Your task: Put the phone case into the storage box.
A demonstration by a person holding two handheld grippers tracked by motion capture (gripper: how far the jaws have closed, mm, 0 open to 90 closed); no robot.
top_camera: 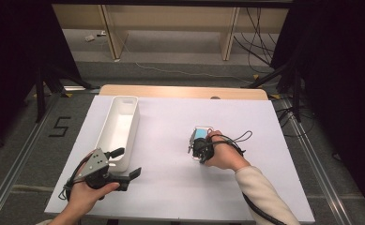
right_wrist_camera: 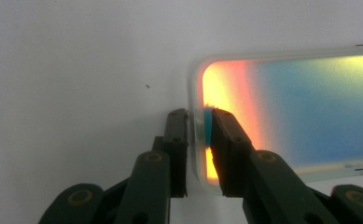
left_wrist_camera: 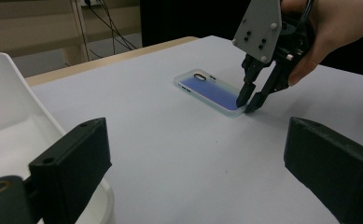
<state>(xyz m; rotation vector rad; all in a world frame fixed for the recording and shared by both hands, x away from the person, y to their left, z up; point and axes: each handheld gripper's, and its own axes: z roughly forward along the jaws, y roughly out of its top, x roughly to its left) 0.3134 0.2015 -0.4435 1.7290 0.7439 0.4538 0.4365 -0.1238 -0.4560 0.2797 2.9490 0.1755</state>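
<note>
The phone case (right_wrist_camera: pixel 291 116) lies flat mid-table, right of the white bin (top_camera: pixel 119 126), beside which the left gripper (top_camera: pixel 124 164) is held wide and empty. The case's short end wall is pinched between the nearly closed jaws of the right gripper (right_wrist_camera: pixel 198 149). It is judged light, thin, flexible and somewhat slick, so a grip on the rim is best.

The left hand-held gripper (top_camera: pixel 124 164) was black, with two broad blocky jaws, each showing a small round hole on its upper face, and a brass-coloured ring sat in the joint behind them. A grey three-cornered plate (top_camera: pixel 92 164) with dark screws topped it, and a black cable (top_camera: pixel 72 183) looped behind it. The right hand-held gripper (left_wrist_camera: pixel 247 99) was slimmer: thin black fingers (right_wrist_camera: pixel 176 140) on dark green links with brass-ringed pivots (right_wrist_camera: pixel 80 197), a grey plate (left_wrist_camera: pixel 258 29) with black screws above them, and a black cable (top_camera: pixel 239 140) curling beside it. The right arm wore a cream sleeve (top_camera: pixel 264 197)
</note>
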